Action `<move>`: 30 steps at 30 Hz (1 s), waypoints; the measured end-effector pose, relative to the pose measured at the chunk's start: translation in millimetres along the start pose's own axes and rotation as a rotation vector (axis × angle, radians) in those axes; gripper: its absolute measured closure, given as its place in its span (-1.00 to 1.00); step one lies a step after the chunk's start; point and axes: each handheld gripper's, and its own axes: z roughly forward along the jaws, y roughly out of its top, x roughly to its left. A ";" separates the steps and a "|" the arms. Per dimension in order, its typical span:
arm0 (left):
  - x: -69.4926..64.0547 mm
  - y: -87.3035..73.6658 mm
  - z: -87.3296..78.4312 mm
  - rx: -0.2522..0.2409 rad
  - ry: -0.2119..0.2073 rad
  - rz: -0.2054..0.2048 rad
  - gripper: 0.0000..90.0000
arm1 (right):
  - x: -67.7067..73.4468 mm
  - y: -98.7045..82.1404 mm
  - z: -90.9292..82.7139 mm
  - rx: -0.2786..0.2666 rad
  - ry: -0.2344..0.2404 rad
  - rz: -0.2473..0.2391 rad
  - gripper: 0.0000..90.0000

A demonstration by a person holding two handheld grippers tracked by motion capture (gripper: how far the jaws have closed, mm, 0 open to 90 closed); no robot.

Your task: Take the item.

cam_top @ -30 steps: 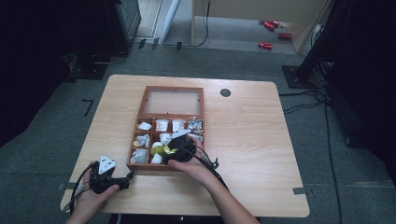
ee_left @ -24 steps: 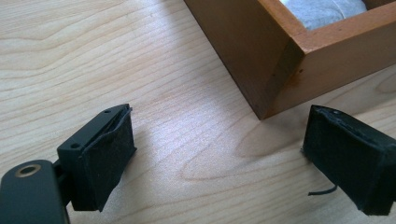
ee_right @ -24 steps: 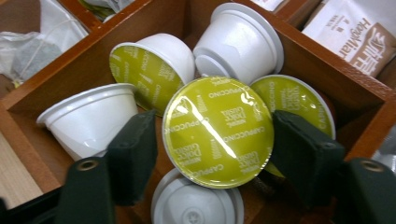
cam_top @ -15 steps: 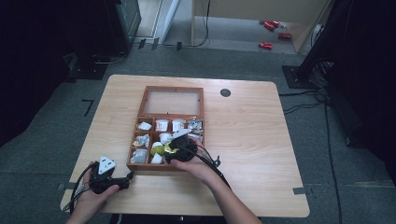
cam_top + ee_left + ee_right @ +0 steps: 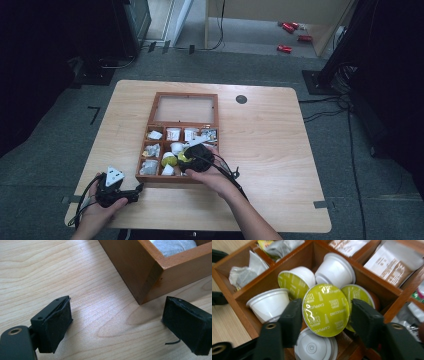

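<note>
We have the right hand-held gripper (image 5: 325, 312) just closing onto a green-lidded capsule (image 5: 325, 310) in the box (image 5: 155, 105), lifting still ahead, while our left hand-held gripper (image 5: 125, 322) rests apart on the counter (image 5: 280, 130).

I'm working over a light wooden table (image 5: 280, 150) with rounded corners, standing on grey carpet. Near its far edge I see a small dark round hole (image 5: 241, 99). A brown wooden box (image 5: 154, 107) sits directly on the table, left of centre, its glass lid lying open flat toward the far side and its compartments toward me. In my left gripper view the box's near corner (image 5: 147, 277) rests on the pale wood grain (image 5: 62, 270), casting a soft shadow.
</note>
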 end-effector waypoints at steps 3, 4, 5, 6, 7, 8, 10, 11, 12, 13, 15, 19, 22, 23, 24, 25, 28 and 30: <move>0.0 0.0 0.0 0.000 0.000 0.000 -0.79 | 0.7 -1.3 4.1 0.024 0.007 0.000 -0.17; 0.0 0.0 0.0 0.000 0.000 0.000 -0.79 | 1.5 -1.2 4.5 0.028 0.007 0.000 -0.19; 0.0 0.0 0.0 0.000 0.000 0.000 -0.79 | 2.6 -0.7 5.6 0.034 -0.001 -0.005 -0.20; 0.0 0.0 0.0 0.000 0.000 0.000 -0.79 | 3.5 -0.1 6.4 0.036 -0.010 -0.012 -0.21; 0.0 0.0 0.0 0.000 0.000 0.000 -0.79 | 5.3 1.0 7.5 0.045 -0.027 -0.014 -0.22; 0.0 0.0 0.0 0.000 0.000 0.000 -0.79 | 6.1 2.1 8.8 0.048 -0.038 -0.017 -0.26; 0.0 0.0 0.0 0.000 0.000 0.000 -0.79 | 7.6 5.1 11.3 0.063 -0.058 -0.015 -0.31; 0.1 0.0 0.0 0.000 0.000 0.000 -0.79 | 8.7 6.4 12.7 0.073 -0.068 -0.020 -0.34; 0.1 0.0 0.0 0.000 0.000 0.000 -0.79 | 9.7 7.1 13.7 0.080 -0.071 -0.030 -0.37; 0.1 0.0 0.0 0.000 -0.001 0.000 -0.79 | 12.0 8.0 15.1 0.090 -0.079 -0.044 -0.38; 0.2 0.0 -0.1 0.000 -0.001 0.000 -0.79 | 15.3 8.3 16.9 0.105 -0.102 -0.069 -0.37; 0.2 0.0 -0.1 0.000 -0.001 0.000 -0.79 | 18.4 7.2 21.9 0.130 -0.129 -0.100 -0.18; 0.2 0.0 -0.1 0.001 -0.001 0.000 -0.79 | 17.7 7.7 21.3 0.139 -0.131 -0.107 -0.11; 0.2 0.0 -0.1 0.001 -0.001 0.000 -0.79 | 17.8 7.7 21.2 0.140 -0.130 -0.108 -0.11; 0.2 0.0 -0.1 0.001 -0.001 0.000 -0.79 | 17.2 7.6 21.3 0.138 -0.127 -0.121 -0.11; 0.2 0.0 -0.1 0.001 -0.001 0.000 -0.79 | 17.3 7.4 21.3 0.137 -0.127 -0.126 -0.11; 0.2 0.0 -0.1 0.001 -0.001 0.000 -0.79 | 17.2 6.9 20.7 0.133 -0.120 -0.113 -0.11; 0.2 0.0 -0.1 0.000 -0.001 -0.001 -0.79 | 15.3 6.3 19.8 0.123 -0.104 -0.104 -0.11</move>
